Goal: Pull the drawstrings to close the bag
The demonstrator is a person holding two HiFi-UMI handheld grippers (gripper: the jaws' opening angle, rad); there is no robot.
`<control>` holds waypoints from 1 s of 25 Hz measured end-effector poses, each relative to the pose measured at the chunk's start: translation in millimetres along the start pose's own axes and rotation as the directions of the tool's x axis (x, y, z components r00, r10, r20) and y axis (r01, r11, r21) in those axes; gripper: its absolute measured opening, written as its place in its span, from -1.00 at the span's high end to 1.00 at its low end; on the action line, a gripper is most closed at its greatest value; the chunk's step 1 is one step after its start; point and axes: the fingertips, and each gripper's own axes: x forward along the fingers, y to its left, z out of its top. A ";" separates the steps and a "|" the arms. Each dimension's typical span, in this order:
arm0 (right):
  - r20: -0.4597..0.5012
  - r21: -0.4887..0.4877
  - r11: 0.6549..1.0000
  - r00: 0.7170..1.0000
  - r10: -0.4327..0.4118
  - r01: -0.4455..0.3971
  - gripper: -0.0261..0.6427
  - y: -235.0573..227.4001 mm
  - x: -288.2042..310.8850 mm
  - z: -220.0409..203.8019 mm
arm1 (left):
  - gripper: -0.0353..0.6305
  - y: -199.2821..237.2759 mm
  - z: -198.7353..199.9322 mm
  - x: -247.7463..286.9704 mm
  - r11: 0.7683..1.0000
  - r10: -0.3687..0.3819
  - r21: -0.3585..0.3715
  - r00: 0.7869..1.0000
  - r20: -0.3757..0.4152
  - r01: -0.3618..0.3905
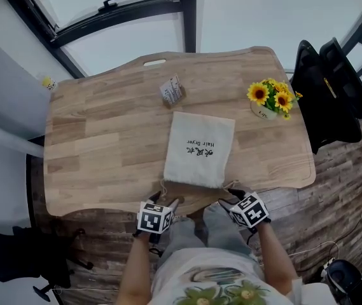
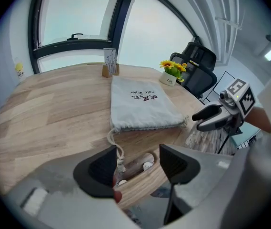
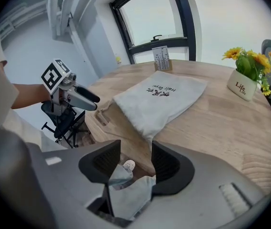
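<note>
Bag (image 1: 200,150) is lying flat at the table's (image 1: 91,145) near edge, long axis pointing away from the person, gathered mouth facing both grippers; left gripper (image 2: 137,163), jaws spread, is nearing the dangling drawstring (image 2: 118,152); right gripper (image 3: 136,159), equally spread, is facing the opposite corner

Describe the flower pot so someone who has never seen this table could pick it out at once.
On the wooden table, find the grey cloth bag in the middle. Off its far right corner stands the white pot of yellow sunflowers: the only colourful thing, unlike the plain card stand at the bag's far left.
</note>
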 end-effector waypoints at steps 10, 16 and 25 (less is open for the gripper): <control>-0.092 0.062 0.996 0.994 0.063 -0.057 0.33 -13.6 31.2 -15.1 | 0.04 -4.9 -2.5 3.0 1.000 -0.005 -0.014 1.000 -0.009 0.005; -0.066 0.093 0.994 0.996 0.068 -0.062 0.41 -16.2 38.3 -11.2 | 0.04 -1.9 -2.7 2.9 0.999 0.004 -0.033 1.000 -0.010 -0.004; -0.062 -0.004 0.997 0.995 -0.082 0.082 0.87 -27.7 39.6 -10.5 | 0.04 3.0 -4.7 4.6 0.999 0.018 -0.045 1.000 -0.021 -0.019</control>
